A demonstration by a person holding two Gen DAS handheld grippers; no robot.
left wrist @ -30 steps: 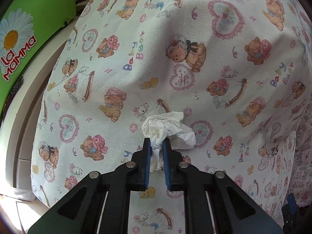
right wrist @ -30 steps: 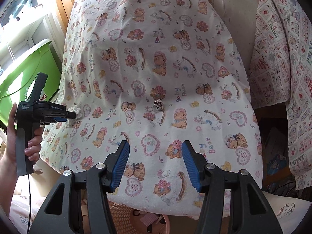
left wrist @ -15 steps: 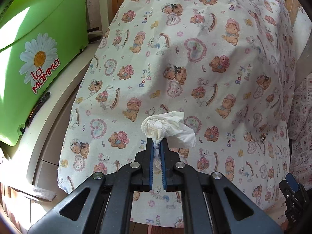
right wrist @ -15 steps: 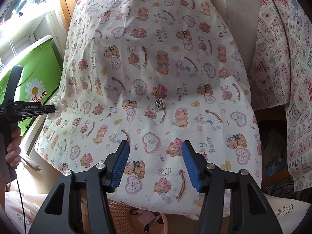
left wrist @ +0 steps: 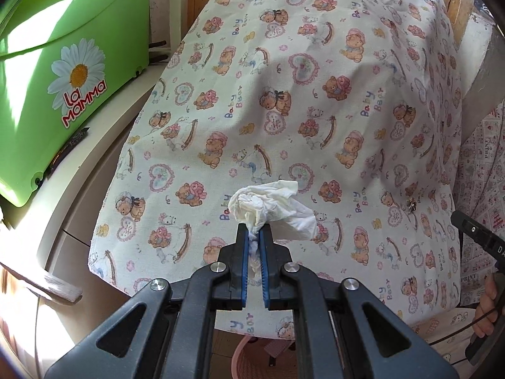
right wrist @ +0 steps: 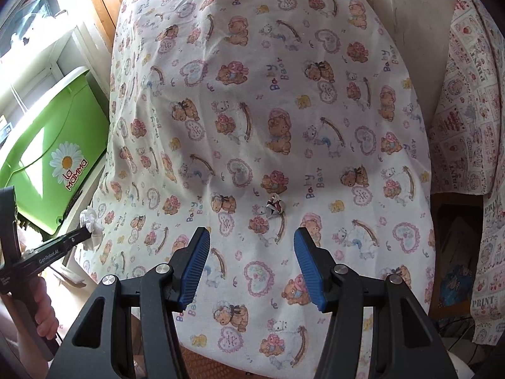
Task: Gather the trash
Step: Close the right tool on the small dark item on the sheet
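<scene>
My left gripper [left wrist: 255, 232] is shut on a crumpled white tissue [left wrist: 271, 208], held above the near left part of the bear-print tablecloth [left wrist: 315, 110]. The right wrist view shows that same tissue [right wrist: 91, 221] at the left edge, off the side of the cloth [right wrist: 268, 110]. A small crumpled dark-and-silver wrapper [right wrist: 274, 208] lies on the cloth just beyond my right gripper [right wrist: 252, 240], which is open with nothing between its fingers. The wrapper [left wrist: 411, 203] also shows at the right in the left wrist view.
A green box with a daisy logo [left wrist: 63, 63] stands left of the table on a pale cabinet. A pink mesh basket [left wrist: 249, 357] sits on the floor under the near table edge. Patterned cloth [right wrist: 473, 110] hangs at the right. A hand [right wrist: 44, 312] holds the left gripper's handle.
The left gripper has pulled back and up from the cloth with the tissue in it, toward the table's near left corner. The right gripper has come closer to the small wrapper.
</scene>
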